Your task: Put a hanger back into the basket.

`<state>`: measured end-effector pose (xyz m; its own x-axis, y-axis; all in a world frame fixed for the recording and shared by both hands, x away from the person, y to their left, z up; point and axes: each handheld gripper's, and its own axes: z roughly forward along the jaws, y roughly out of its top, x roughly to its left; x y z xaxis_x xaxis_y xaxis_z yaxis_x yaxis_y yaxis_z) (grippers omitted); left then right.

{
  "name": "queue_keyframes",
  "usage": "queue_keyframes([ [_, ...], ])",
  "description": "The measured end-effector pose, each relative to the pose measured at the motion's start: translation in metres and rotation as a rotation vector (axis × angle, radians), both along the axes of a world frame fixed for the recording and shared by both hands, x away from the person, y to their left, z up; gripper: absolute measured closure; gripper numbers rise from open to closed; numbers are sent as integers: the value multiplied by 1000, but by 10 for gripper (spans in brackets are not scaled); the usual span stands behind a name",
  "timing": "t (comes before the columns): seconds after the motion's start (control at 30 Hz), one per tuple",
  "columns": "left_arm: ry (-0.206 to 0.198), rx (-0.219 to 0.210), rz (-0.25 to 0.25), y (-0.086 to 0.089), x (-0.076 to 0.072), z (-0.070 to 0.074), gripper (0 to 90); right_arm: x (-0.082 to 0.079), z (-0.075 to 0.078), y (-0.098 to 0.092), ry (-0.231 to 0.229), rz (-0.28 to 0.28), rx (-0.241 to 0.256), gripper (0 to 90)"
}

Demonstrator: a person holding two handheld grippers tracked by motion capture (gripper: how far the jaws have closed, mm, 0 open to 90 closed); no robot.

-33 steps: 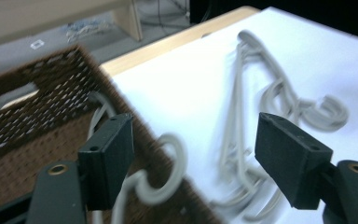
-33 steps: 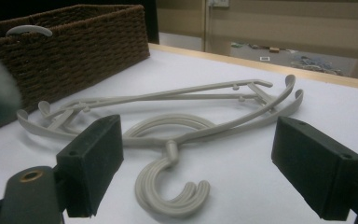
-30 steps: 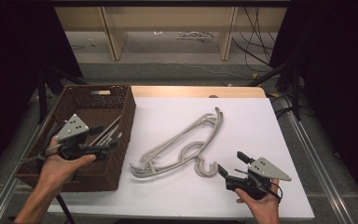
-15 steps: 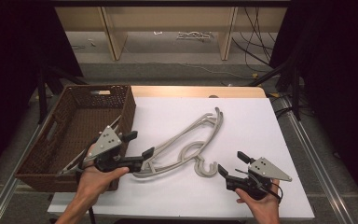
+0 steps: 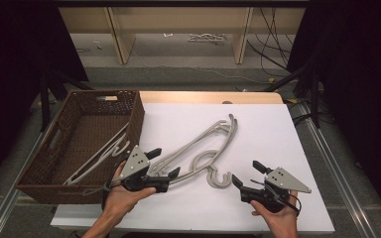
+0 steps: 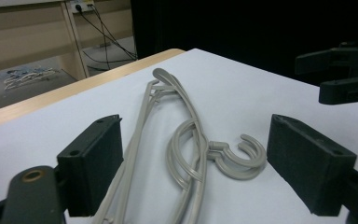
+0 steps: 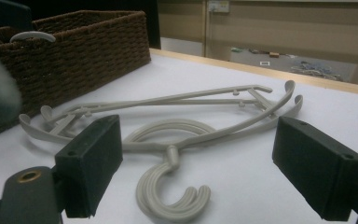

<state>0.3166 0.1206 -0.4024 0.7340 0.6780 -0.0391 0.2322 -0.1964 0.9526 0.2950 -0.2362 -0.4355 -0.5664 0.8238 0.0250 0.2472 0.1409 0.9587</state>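
Grey plastic hangers (image 5: 213,133) lie stacked on the white table top (image 5: 268,134), hooks toward the front. My left gripper (image 5: 164,163) is open at their lower-left end, jaws on either side of the hangers' arms (image 6: 161,88) in the left gripper view. The left gripper (image 6: 193,156) holds nothing. My right gripper (image 5: 247,172) stands open just right of the hooks (image 5: 219,179), not touching them. In the right gripper view the right gripper (image 7: 200,161) faces the hooks (image 7: 170,196), with the hangers (image 7: 191,100) stretching away behind.
A brown wicker basket (image 5: 139,116) sits at the table's left edge with a grey hanger (image 5: 104,151) lying inside. The basket (image 7: 74,51) also stands at the back left of the right gripper view. Shelving and cables lie beyond the table.
My left gripper has moved right from over the basket to the near end of the hangers on the table. The right gripper has stayed put.
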Motion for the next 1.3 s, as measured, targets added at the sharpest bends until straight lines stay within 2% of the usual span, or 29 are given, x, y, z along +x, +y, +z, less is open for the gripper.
queue_keyframes([
  [0.03,-8,11,-11,-1,0,-2,170,0,0,0,-2,4,0,169],
  [0.13,-9,7,-22,-3,-1,-10,170,0,0,0,-13,6,10,169],
  [0.33,-7,-1,-18,-4,0,-18,166,0,0,-1,-15,8,13,168],
  [0.47,0,19,-28,-10,-1,-23,164,0,0,-1,-18,12,16,168],
  [0.57,-9,49,-39,-16,-1,-27,163,-1,0,-1,-14,14,15,168],
  [0.8,19,81,-63,-27,0,-42,163,-3,0,-1,-12,14,12,168],
  [0.83,16,84,-70,-29,1,-44,163,-5,1,-1,23,6,19,168],
  [0.87,20,90,-73,-30,2,-45,163,-5,1,-1,23,8,19,168],
  [0.9,22,102,-79,-30,2,-45,163,-3,0,-2,-12,8,13,168],
  [0.97,35,104,-87,-33,3,-47,163,-3,0,-2,-10,8,12,168],
  [1.03,25,125,-84,-35,4,-47,163,-4,0,-2,-3,12,8,168],
  [1.2,50,185,-88,-42,10,-51,167,-3,0,-2,-3,21,10,168],
  [1.23,42,208,-92,-43,11,-51,169,-4,0,-2,-1,20,11,168],
  [1.3,59,253,-103,-47,12,-53,172,-3,0,-1,-9,22,8,168],
])
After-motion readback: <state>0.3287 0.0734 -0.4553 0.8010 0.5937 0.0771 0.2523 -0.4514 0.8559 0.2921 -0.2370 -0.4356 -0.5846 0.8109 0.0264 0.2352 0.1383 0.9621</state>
